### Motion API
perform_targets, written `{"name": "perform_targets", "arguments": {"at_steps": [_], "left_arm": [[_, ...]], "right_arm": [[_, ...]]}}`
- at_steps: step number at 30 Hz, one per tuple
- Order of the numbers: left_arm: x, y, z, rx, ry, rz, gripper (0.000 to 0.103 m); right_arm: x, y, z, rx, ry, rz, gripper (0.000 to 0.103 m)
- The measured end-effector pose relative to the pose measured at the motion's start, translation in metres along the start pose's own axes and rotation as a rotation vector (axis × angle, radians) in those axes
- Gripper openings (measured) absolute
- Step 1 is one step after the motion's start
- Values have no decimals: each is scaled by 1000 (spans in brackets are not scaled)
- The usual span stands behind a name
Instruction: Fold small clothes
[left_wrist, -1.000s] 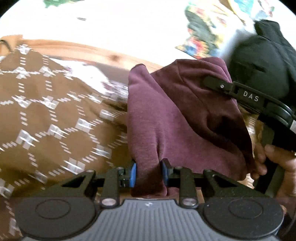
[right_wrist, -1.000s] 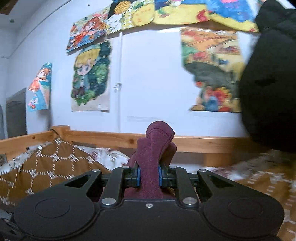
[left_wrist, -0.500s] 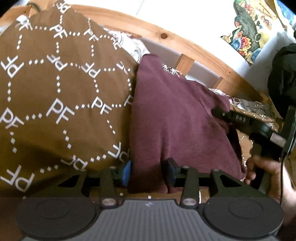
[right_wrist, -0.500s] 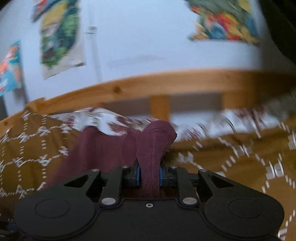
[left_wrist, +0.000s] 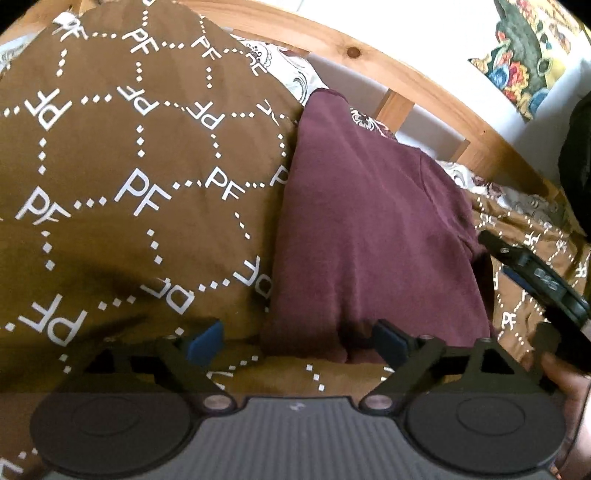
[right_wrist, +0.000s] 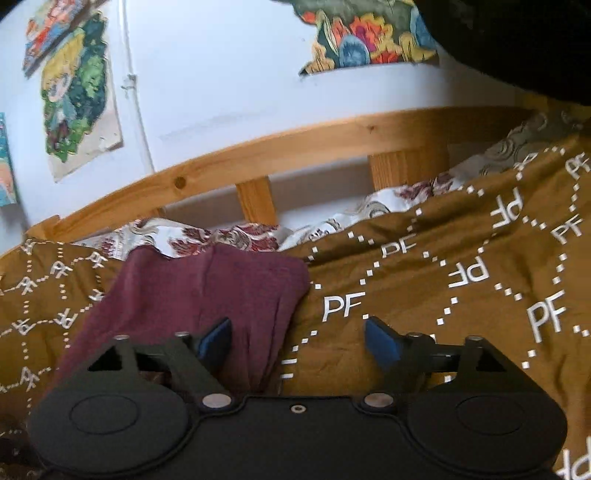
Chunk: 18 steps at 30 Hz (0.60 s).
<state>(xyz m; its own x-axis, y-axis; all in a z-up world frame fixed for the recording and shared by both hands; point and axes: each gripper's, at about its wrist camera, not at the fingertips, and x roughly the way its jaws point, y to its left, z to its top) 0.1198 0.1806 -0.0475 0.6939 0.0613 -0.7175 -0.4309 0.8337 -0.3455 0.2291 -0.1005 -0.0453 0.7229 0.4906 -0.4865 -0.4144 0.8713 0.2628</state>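
A maroon garment (left_wrist: 373, 236) lies folded flat on the brown PF-patterned blanket (left_wrist: 110, 166). My left gripper (left_wrist: 297, 341) is open, its jaws wide apart at the garment's near edge, holding nothing. The right gripper's black body (left_wrist: 543, 280) shows at the garment's right side in the left wrist view. In the right wrist view the garment (right_wrist: 207, 295) lies left of centre, and my right gripper (right_wrist: 297, 336) is open with its left finger over the cloth's near corner and its right finger over the blanket (right_wrist: 461, 295).
A wooden bed rail (right_wrist: 295, 147) runs behind the blanket, with a white patterned sheet (right_wrist: 229, 236) under it. Posters (right_wrist: 74, 96) hang on the white wall. A black garment (right_wrist: 517, 44) hangs at the upper right.
Both grippers lowered the garment onto the blanket and opened, letting go of it. One second ago it hung in the air, pinched by both.
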Motion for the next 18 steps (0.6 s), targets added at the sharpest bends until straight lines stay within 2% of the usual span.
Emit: {"name": "perform_targets", "arguments": {"at_steps": [6, 14, 18], "left_arm": [[-20, -22, 0, 87, -67, 52, 102], [-61, -50, -5, 190, -177, 94, 102], [-85, -59, -16, 209, -227, 111, 102]], "right_arm": [[-39, 7, -3, -36, -62, 24, 102], [-99, 14, -1, -32, -154, 38, 102], [-135, 14, -3, -41, -213, 38, 102]]}}
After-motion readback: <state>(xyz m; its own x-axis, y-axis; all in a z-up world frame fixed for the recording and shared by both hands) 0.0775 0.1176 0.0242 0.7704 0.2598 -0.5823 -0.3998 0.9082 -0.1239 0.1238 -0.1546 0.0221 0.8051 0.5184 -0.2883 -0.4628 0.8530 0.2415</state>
